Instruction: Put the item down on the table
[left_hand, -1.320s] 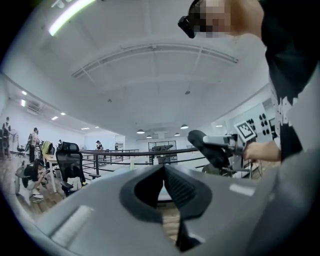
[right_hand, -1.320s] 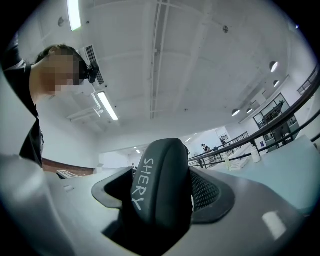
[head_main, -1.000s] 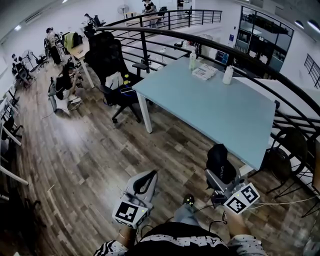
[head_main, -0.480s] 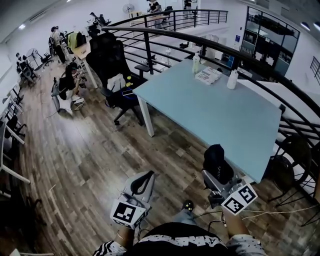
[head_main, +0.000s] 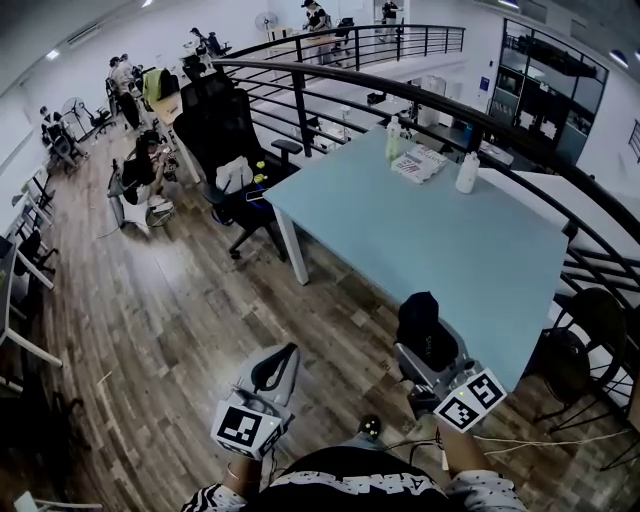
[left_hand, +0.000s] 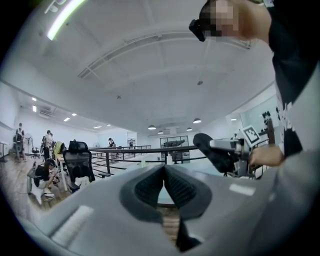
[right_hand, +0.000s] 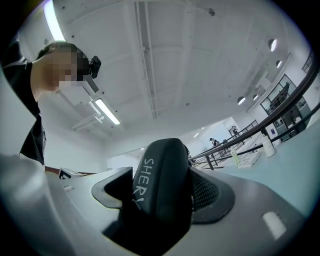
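Observation:
A black padded case (head_main: 424, 331) with white lettering "SHERY" sits between the jaws of my right gripper (head_main: 423, 352), which is shut on it. It hangs over the wooden floor just short of the near corner of the light blue table (head_main: 430, 230). In the right gripper view the case (right_hand: 159, 182) fills the jaws and the table (right_hand: 300, 172) lies to the right. My left gripper (head_main: 277, 368) is lower left over the floor, its jaws closed together with nothing between them. From the left gripper view, its pads (left_hand: 150, 187) touch, and the case (left_hand: 212, 151) shows at right.
Two bottles (head_main: 466, 172) and a stack of papers (head_main: 420, 163) stand at the table's far end. A black railing (head_main: 330, 85) runs behind it. A black office chair (head_main: 225, 135) is left of the table, another chair (head_main: 590, 320) at right. People sit at desks far left (head_main: 140, 170).
The view has crept forward, so the table sits slightly nearer. The right gripper has drifted a little left with the case. Neither gripper has changed its hold.

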